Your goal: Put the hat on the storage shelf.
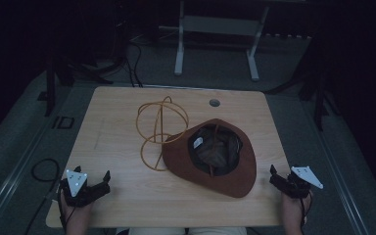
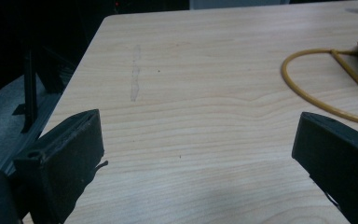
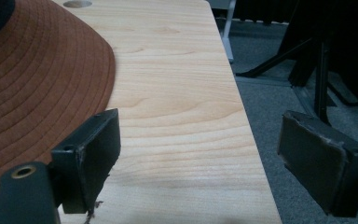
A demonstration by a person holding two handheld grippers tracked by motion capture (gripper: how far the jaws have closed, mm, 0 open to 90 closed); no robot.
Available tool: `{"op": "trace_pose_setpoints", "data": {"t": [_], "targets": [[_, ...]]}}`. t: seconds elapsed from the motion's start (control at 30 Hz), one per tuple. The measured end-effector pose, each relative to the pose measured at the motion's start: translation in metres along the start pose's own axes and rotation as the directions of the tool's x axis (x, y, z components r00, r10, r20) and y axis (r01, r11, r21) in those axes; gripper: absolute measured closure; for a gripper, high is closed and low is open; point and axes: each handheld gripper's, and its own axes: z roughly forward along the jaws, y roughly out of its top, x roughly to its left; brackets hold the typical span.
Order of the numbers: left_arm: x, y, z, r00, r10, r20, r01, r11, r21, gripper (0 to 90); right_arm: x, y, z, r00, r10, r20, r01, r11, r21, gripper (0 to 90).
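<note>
Table [image 1: 127,196]: pale wood-grain top with rounded corners; a round grey cable port [image 1: 214,103] sits near its far edge.
Hat [image 1: 235,171]: rust-brown, wide-brimmed, lying crown down at centre-right of the table, its dark lining facing up.
Hat label [image 1: 198,142]: a small white tag inside the crown, at the left of the opening; any print on it is too small to read.
Hat brim, right gripper view: rows of concentric stitching show on the brown brim [image 3: 37,93], which reaches the left jaw's edge in that view; contact cannot be told.
Wire frame [image 1: 159,129]: yellow hoops joined into an open globe-like form, standing left of the hat; the hat's brim overlaps its base on the right.
Wire frame, left gripper view: one yellow hoop [image 2: 307,93] lies flat on the table, ahead of and above the right jaw.
Left gripper [image 1: 92,188]: held over the near left corner of the table, well apart from hat and frame; jaws wide, bare table between them.
Right gripper [image 1: 280,178]: held at the near right edge of the table, just right of the hat's brim; jaws wide, nothing clamped.
Writing: "ID" [image 1: 62,122] appears in dark letters on the grey floor left of the table.
Floor [image 1: 323,147]: grey carpet; a white stand [image 1: 215,39] rises beyond the table.
</note>
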Motion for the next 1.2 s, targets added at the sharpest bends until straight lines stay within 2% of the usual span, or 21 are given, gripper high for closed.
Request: {"op": "trace_pose_setpoints", "data": {"t": [0.07,0.13,0.17,0.23,0.27,0.37,0.57,0.63,0.8,1.03,1.2], "targets": [[0.000,0.000,0.000,1.0000,-0.001,-0.002,0.001,1.0000,0.003,2.8,-0.001,0.000,0.001,1.0000,0.002,-0.008,-0.002,1.000,0.018,13.4],[0.000,0.000,0.001,1.0000,-0.002,0.000,0.002,1.0000,0.008,2.8,-0.003,0.002,0.002,0.9994,0.031,-0.018,-0.030,0.998,0.062,13.6],[0.000,0.000,0.001,1.0000,-0.004,0.003,0.004,1.0000,0.008,2.8,-0.002,0.002,0.002,0.9989,0.040,-0.025,-0.038,0.997,0.067,13.7],[-0.001,0.000,0.001,0.9999,-0.001,0.011,0.001,1.0000,0.008,2.8,-0.002,0.004,0.002,0.9990,0.035,-0.026,-0.033,0.996,0.080,13.7],[-0.001,0.000,0.001,0.9999,0.001,0.015,-0.002,1.0000,0.009,2.8,0.001,0.005,0.002,0.9993,0.017,-0.032,-0.014,0.994,0.105,13.7],[-0.003,0.001,0.000,0.9997,0.006,0.022,-0.006,0.9998,0.016,2.8,0.004,0.007,0.000,0.9984,-0.003,-0.057,0.011,0.991,0.131,13.6],[-0.007,0.001,-0.001,0.9993,0.014,0.036,-0.015,0.9995,0.027,2.8,0.006,0.013,0.000,0.9905,0.044,-0.131,-0.021,0.984,0.177,13.7],[-0.008,0.001,0.000,0.9991,0.015,0.039,-0.016,0.9994,0.031,2.8,0.008,0.018,-0.001,0.9876,0.054,-0.148,-0.027,0.983,0.180,13.7],[-0.008,0.001,0.001,0.9984,0.006,0.056,-0.008,0.9994,0.034,2.8,0.016,0.030,-0.003,0.9816,0.034,-0.188,-0.001,0.985,0.172,13.6],[-0.008,0.001,0.001,0.9985,0.007,0.054,-0.009,0.9993,0.036,2.8,0.023,0.049,-0.004,0.9774,0.045,-0.207,-0.017,0.991,0.135,13.3],[-0.008,0.001,0.000,0.9984,0.008,0.056,-0.010,0.9993,0.035,2.8,0.029,0.063,-0.001,0.9727,0.044,-0.228,-0.013,0.991,0.135,13.3]]}}
